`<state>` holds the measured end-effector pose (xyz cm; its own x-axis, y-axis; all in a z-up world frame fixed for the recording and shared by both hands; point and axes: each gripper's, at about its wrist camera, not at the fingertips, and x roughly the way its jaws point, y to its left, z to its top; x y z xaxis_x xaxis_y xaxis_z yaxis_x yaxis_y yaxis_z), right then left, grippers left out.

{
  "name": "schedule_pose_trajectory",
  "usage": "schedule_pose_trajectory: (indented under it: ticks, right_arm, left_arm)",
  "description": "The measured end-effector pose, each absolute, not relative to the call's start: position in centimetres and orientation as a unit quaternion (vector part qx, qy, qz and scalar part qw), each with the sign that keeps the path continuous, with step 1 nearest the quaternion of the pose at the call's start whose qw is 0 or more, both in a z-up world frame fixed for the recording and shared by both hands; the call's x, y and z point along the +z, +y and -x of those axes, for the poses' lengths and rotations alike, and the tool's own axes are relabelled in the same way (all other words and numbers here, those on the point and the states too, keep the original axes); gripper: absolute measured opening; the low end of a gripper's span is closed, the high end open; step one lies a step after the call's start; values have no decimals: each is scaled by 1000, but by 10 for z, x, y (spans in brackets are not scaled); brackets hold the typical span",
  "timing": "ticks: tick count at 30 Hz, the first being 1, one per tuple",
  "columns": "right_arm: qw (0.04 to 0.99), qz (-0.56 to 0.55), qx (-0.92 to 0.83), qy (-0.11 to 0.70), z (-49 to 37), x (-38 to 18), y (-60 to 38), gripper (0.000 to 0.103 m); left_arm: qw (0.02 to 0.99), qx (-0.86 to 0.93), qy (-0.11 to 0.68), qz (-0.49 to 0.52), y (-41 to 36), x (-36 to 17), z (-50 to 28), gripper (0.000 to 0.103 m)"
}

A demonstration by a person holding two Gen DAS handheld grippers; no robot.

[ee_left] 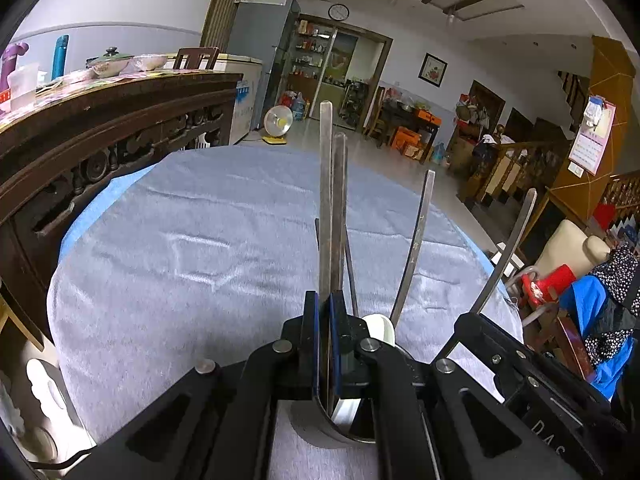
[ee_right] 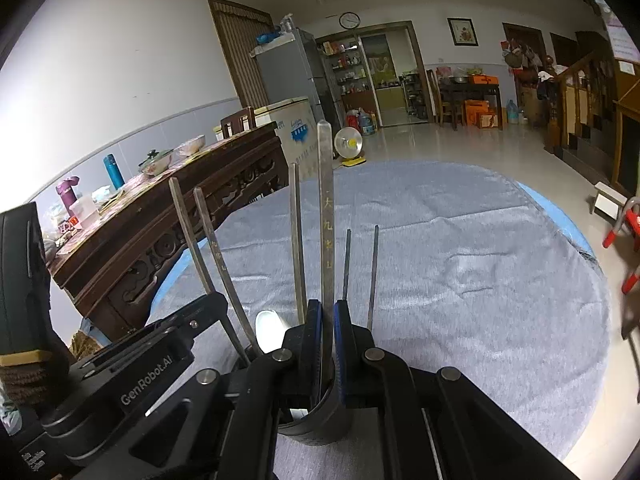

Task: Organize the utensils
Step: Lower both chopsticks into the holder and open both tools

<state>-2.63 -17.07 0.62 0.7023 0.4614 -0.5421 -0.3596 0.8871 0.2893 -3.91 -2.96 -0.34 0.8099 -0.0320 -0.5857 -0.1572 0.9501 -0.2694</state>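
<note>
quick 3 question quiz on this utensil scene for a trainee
1. True or false: both grippers have their jaws shut on a utensil handle.
2. What covers the round table? A) red plastic B) grey-blue cloth C) newspaper
3. Fill in: the handles stand upright in a ____ cup.

Key:
1. True: the left gripper and right gripper each clamp a flat metal handle.
2. B, the grey-blue cloth.
3. Metal; the metal cup sits below the jaws.
</note>
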Motion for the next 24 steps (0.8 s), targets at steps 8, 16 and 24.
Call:
schedule_pose_trajectory:
  ticks: [8, 16, 24]
  right_arm:
    - [916, -83, 226, 320, 27, 5, -172, 7]
    - [913, -83, 229, 327, 26, 4, -172, 8]
    - [914, -81, 225, 328, 28, 6, -175, 8]
  left_arm:
    - [934, 29, 317, 159, -30, -7, 40, 6]
    - [932, 21, 325, 159, -31, -6, 41, 6]
    - [928, 13, 331, 172, -27, 0, 46, 6]
